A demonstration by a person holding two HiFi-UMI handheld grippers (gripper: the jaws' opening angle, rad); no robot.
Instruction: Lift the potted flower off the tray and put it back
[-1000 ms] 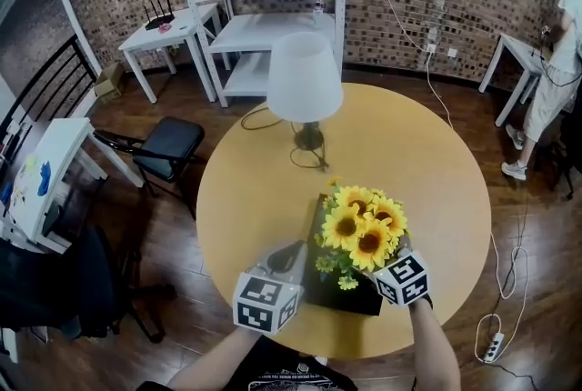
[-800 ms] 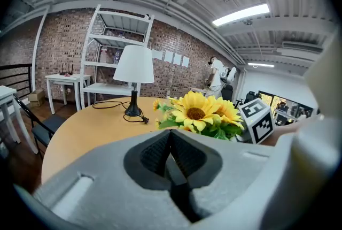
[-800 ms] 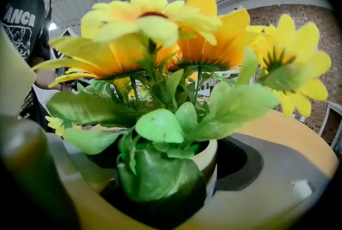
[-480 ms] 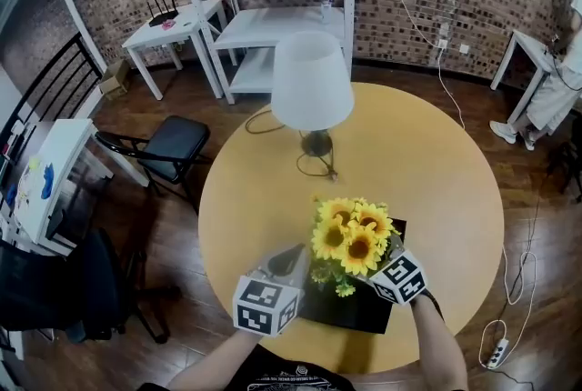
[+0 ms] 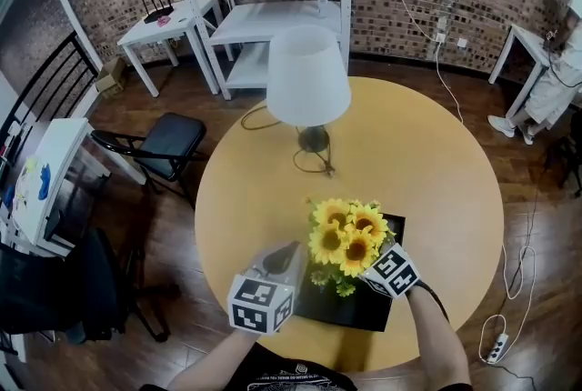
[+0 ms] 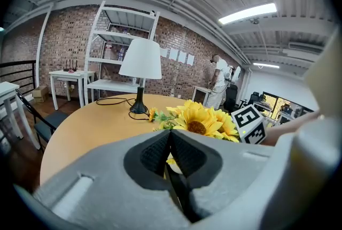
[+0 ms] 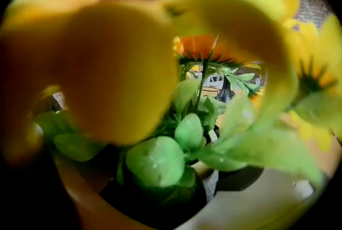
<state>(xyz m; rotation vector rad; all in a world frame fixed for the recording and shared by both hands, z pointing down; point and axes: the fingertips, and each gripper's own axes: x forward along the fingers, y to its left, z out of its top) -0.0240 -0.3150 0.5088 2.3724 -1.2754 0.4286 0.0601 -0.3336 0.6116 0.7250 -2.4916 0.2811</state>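
The potted flower [image 5: 346, 235], a bunch of yellow sunflowers in a pale pot, stands over the black tray [image 5: 364, 312] at the near edge of the round wooden table [image 5: 427, 162]. My right gripper [image 5: 375, 264] reaches in under the blooms from the right, and its jaws are hidden by them. In the right gripper view leaves and the pot [image 7: 160, 191] fill the space between blurred jaws that close round it. My left gripper [image 5: 289, 251] is at the tray's left edge, jaws shut [image 6: 170, 156] on that thin dark edge. I cannot tell whether the pot's base touches the tray.
A white-shaded lamp [image 5: 307, 80] with its cable stands at the table's far side. A black folding chair [image 5: 164, 148] is left of the table, and white shelves [image 5: 273, 7] stand behind it. A person [image 5: 559, 62] stands far right. A power strip [image 5: 496, 346] lies on the floor.
The flowers and my right gripper have shifted left over the tray, baring the tray's right part. My left gripper has stayed at the tray's left edge.
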